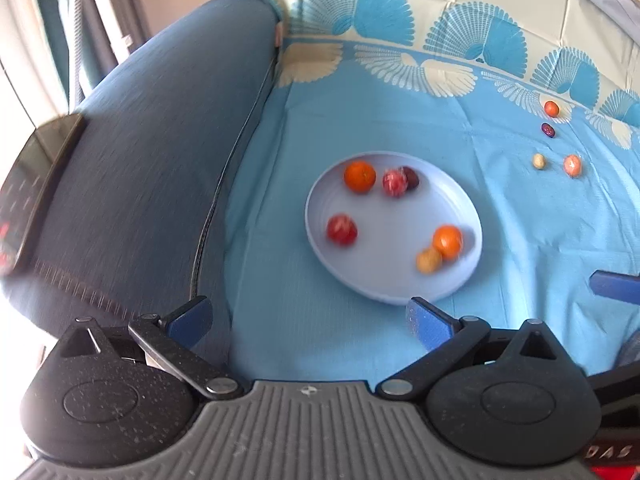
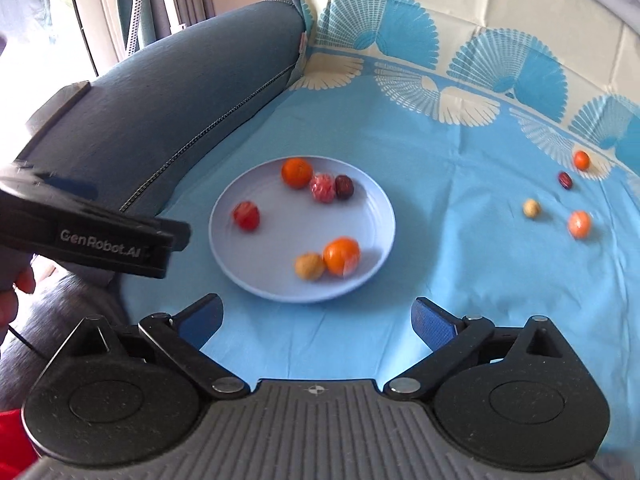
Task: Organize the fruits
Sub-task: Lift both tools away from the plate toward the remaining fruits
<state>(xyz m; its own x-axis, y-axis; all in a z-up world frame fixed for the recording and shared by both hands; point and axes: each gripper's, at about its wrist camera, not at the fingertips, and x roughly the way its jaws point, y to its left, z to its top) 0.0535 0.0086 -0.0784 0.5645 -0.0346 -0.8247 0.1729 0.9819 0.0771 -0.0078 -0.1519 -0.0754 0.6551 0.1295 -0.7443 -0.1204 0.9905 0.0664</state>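
A pale blue plate (image 1: 352, 280) (image 2: 372, 208) lies on a blue patterned cloth and holds several fruits: two oranges (image 1: 359, 176) (image 2: 341, 256), two red fruits (image 1: 341, 230) (image 2: 246, 215), a dark date (image 2: 344, 187) and a tan nut (image 2: 309, 266). Loose on the cloth at the far right lie a small orange (image 2: 581, 159), a dark date (image 2: 565, 179), a tan nut (image 2: 531, 208) and a pinkish-orange fruit (image 2: 579, 223). My left gripper (image 1: 308, 320) is open and empty, just before the plate's near rim. My right gripper (image 2: 318, 320) is open and empty, also before the plate.
A blue-grey sofa armrest (image 1: 152, 152) rises left of the cloth, with a dark device (image 1: 28, 184) on its left edge. The left gripper's body (image 2: 92, 236) crosses the right wrist view at the left. The cloth (image 2: 460, 280) covers the seat and backrest.
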